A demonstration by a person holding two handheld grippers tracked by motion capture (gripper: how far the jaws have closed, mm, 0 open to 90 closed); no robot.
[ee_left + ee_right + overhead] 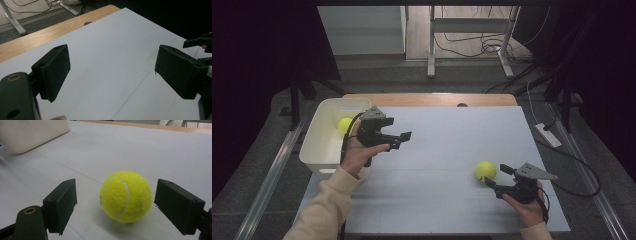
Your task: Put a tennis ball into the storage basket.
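Note:
A yellow tennis ball point(486, 170) lies on the white mat at the right. My right gripper point(496, 175) rests low just behind it, open. In the right gripper view the ball point(126, 196) sits between the two black jaws of that gripper point(116, 192), slightly ahead of them, with a gap on each side. A second yellow ball point(344, 124) lies inside the white bin point(319, 130) at the left. My left gripper point(401, 140) hovers above the mat beside the bin, pointing right, open. Nothing is between the jaws of the left gripper point(112, 65).
The white mat point(447, 130) covers most of a wooden table point(427, 99), whose far edge shows beyond it. The bin's wall point(32, 132) stands far off in the right gripper view. Cables and metal legs lie on the floor beyond the table.

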